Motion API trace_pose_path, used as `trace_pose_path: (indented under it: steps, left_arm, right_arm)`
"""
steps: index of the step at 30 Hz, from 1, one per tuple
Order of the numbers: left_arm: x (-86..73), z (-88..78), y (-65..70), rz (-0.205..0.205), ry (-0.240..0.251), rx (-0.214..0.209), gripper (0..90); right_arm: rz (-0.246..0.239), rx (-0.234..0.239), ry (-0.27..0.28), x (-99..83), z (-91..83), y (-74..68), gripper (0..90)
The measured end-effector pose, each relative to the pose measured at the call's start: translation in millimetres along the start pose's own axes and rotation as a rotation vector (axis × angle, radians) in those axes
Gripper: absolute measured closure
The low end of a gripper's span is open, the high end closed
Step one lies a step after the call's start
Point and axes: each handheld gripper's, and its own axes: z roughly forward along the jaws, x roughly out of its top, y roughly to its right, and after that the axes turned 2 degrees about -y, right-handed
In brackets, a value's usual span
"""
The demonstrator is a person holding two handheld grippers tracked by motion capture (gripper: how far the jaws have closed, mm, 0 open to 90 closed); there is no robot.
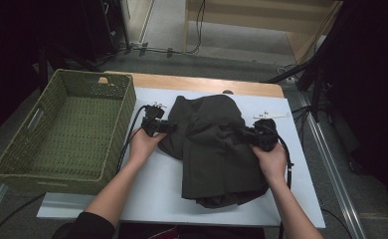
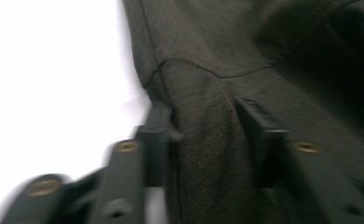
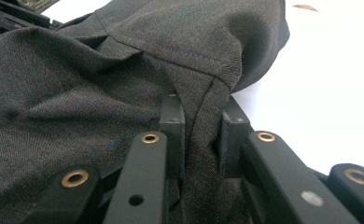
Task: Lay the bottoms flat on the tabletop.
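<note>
A dark grey garment lies folded and rumpled on the white table cover. My left gripper is at the garment's left edge. In the left gripper view its jaws have a bunched ridge of the garment pinched between them, beside the white cover. My right gripper is at the garment's right side. In the right gripper view its jaws are shut on a hemmed fold of the garment.
A large green woven basket stands at the table's left, close to my left hand. A small white object lies past my right gripper. The wooden table edge runs along the back. Dark stands and cables flank the table.
</note>
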Motion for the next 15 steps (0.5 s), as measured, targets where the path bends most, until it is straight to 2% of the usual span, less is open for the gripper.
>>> trace_pose_path:
  steps: [1,3,6,10,12,13,15]
  left_arm:
    - [0.0,0.3,0.9,0.003,-0.007,-0.007,73.5]
    - [2.4,-3.4,0.2,-0.007,-0.019,-0.019,79.1]
    - [9.5,-18.8,-2.9,-0.017,0.000,-0.014,80.8]
    - [17.9,-39.3,-8.2,-0.049,0.057,-0.008,80.9]
    - [22.4,-47.4,-11.6,-0.073,0.085,-0.033,80.9]
    - [25.0,-50.3,-10.9,-0.074,0.094,-0.046,80.9]
    - [31.4,-55.5,-4.4,-0.050,0.107,-0.038,80.8]
  right_arm:
    - [-0.003,-0.002,0.000,0.1,-0.5,0.2,74.2]
    - [-0.004,-0.003,-0.004,0.6,-2.5,1.6,74.3]
    - [-0.005,-0.008,-0.011,2.4,-8.7,8.0,75.0]
    - [0.023,-0.040,0.002,4.4,-23.7,23.8,75.8]
    - [0.041,-0.053,0.015,4.6,-33.0,34.0,75.9]
    - [0.045,-0.057,0.016,4.9,-37.4,38.9,75.9]
    - [0.039,-0.071,0.009,6.2,-44.5,46.2,76.2]
